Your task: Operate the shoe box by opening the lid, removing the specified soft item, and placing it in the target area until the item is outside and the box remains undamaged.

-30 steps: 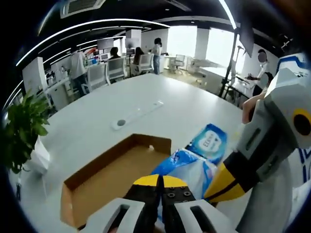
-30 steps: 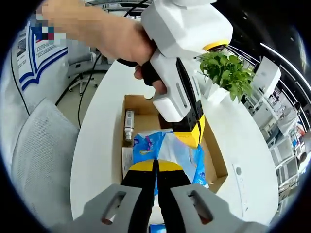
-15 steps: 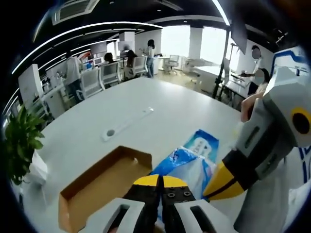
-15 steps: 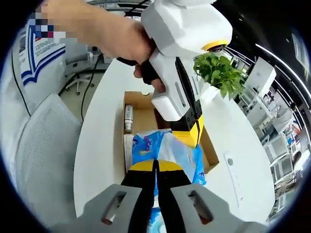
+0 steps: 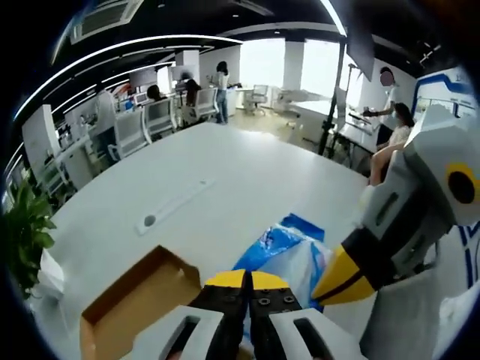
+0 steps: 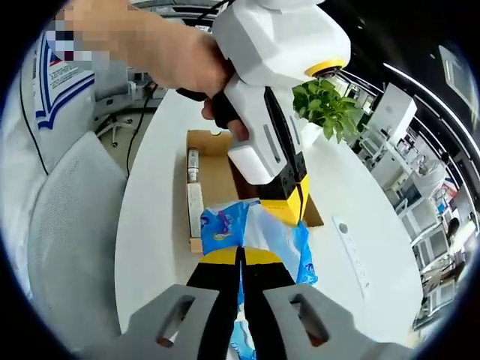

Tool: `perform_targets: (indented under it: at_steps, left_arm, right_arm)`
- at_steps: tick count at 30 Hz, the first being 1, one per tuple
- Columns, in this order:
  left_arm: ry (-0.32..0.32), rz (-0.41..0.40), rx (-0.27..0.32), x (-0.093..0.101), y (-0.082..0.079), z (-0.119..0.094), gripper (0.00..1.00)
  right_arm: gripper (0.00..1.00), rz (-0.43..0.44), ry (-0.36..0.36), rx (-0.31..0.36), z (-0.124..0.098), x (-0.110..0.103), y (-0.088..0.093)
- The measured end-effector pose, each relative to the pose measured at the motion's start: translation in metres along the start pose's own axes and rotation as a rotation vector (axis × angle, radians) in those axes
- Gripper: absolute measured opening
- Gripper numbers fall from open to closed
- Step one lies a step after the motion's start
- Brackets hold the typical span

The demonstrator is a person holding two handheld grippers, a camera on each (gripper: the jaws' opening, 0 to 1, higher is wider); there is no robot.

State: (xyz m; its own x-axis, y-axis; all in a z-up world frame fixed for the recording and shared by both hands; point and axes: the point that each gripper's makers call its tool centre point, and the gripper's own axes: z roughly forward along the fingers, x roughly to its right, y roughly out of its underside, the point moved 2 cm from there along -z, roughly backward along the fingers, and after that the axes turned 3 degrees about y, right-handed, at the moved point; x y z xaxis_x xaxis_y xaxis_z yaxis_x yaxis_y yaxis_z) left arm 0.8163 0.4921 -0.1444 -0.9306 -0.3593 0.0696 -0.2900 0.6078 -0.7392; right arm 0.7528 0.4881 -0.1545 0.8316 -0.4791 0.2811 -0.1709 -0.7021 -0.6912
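A soft blue-and-white pack [image 5: 289, 251] hangs in the air between both grippers. My left gripper [image 5: 244, 280] is shut on its near edge, and my right gripper [image 5: 339, 279] comes in from the right with its yellow tip at the pack's side. In the right gripper view the pack [image 6: 255, 231] sits just above my right gripper [image 6: 241, 257], which is shut on it, while the left gripper [image 6: 289, 208], held by a hand, pinches its top. The open cardboard shoe box [image 6: 214, 169] lies on the white table beyond the pack, also seen low on the left as the box [image 5: 127, 311].
A bottle [image 6: 193, 161] and a flat carton lie along the box's left wall. A potted plant [image 6: 326, 105] stands past the box. A white power strip [image 5: 172, 206] lies mid-table. A grey chair [image 6: 75, 225] stands at the table's edge. People sit at far desks.
Both grippers have carried the pack up and away from the box. The box now lies farther off in both views, and the pack hangs over bare table.
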Motion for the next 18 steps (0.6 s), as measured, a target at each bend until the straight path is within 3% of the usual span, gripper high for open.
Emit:
perform_targets:
  at_steps: [11, 18]
  left_arm:
    - [0.039, -0.004, -0.009, 0.03, -0.023, 0.044, 0.0]
    - [0.059, -0.032, -0.008, 0.043, -0.031, 0.065, 0.0]
  right_arm:
    - [0.0, 0.034, 0.031, -0.018, -0.038, 0.014, 0.047]
    - [0.0, 0.066, 0.041, -0.029, -0.052, 0.018, 0.071]
